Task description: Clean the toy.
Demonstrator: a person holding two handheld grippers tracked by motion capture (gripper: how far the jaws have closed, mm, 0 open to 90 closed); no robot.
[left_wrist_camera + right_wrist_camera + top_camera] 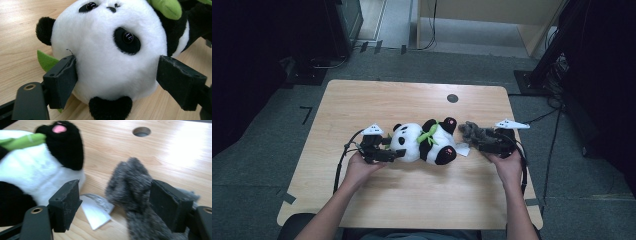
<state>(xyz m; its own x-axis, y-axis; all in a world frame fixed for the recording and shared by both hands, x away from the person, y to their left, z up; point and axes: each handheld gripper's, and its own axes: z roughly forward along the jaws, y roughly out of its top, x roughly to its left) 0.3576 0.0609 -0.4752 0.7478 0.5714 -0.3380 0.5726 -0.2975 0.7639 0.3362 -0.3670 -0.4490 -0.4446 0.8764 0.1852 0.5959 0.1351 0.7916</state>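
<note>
While the left gripper (116, 82) spans the panda (424, 142)'s head, jaws wide and touching its sides, a grasp looks begun. Right of the panda, the right gripper (113, 205) stands wide around a grey furry toy (131, 185); both need closing next.

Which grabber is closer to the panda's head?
The left gripper. Its jaws sit on either side of the panda's head. The right gripper is at the panda's other end, by its feet, around a grey furry toy.

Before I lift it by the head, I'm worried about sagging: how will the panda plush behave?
The panda plush looks soft, so the left hand-held gripper would likely dent its head. Its body probably droops. Its fuzzy pile likely resists slipping, and it seems light.
</note>
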